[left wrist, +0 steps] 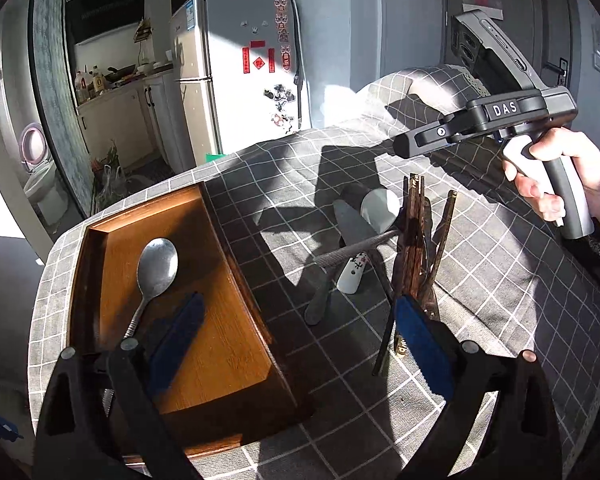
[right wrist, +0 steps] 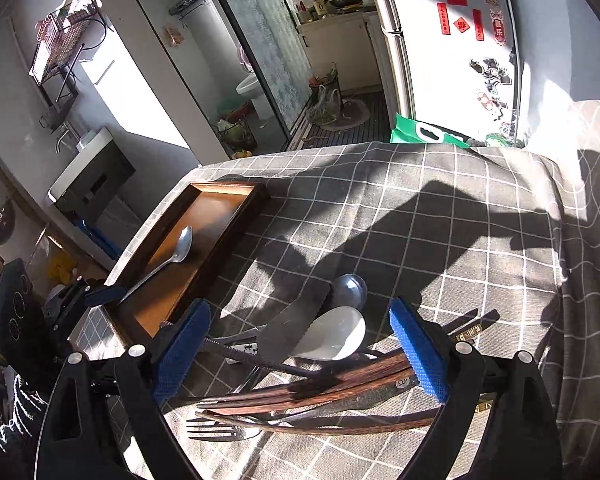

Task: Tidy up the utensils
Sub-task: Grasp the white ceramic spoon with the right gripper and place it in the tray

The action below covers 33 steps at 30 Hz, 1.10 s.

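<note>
A brown wooden tray lies on the left of the checked tablecloth with a metal spoon in it. My left gripper is open, one pad over the tray by the spoon's handle, the other beside the pile. A pile of utensils lies right of the tray: wooden chopsticks, a knife, a white ceramic spoon, a fork. My right gripper is open, low over the pile; its body shows in the left wrist view.
The table is covered by a grey checked cloth and ends close behind the tray. A fridge stands beyond the far edge. A green bag sits by the fridge. A covered chair back rises at the far right.
</note>
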Each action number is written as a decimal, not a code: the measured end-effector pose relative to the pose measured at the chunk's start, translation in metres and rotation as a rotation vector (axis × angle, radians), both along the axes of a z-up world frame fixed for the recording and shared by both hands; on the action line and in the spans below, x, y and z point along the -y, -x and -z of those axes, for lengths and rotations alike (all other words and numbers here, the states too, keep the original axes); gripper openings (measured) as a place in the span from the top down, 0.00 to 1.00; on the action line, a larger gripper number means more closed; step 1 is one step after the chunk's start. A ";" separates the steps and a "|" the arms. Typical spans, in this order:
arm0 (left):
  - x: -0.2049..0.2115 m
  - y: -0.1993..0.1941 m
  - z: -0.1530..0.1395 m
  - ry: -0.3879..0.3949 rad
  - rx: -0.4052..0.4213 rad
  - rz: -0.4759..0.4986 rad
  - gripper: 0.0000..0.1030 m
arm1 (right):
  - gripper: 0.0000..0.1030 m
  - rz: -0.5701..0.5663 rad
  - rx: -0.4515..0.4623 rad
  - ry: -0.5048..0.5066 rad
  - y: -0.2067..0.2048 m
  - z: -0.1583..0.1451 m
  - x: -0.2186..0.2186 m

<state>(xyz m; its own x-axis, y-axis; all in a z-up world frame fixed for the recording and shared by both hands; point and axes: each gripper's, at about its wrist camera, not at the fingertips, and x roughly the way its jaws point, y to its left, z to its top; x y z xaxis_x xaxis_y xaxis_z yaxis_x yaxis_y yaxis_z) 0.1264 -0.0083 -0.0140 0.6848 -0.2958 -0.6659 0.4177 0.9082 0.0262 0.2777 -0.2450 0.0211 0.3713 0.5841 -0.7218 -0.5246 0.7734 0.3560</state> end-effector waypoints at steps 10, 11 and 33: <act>0.051 0.005 0.015 -0.017 -0.024 0.077 0.05 | 0.66 0.028 -0.056 0.146 -0.016 0.049 -0.017; 0.051 0.004 0.013 -0.012 -0.020 0.072 0.05 | 0.73 0.031 -0.059 0.157 -0.017 0.053 -0.019; 0.076 -0.017 -0.003 0.036 0.052 0.092 0.14 | 0.95 -0.028 0.279 0.093 0.050 -0.069 -0.007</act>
<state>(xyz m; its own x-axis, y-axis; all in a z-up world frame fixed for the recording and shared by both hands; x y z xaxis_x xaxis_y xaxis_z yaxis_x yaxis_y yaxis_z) 0.1435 -0.0843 -0.0109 0.6870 -0.3822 -0.6181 0.4985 0.8667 0.0182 0.2275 -0.2383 0.0904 0.5475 0.5327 -0.6453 -0.6135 0.7800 0.1234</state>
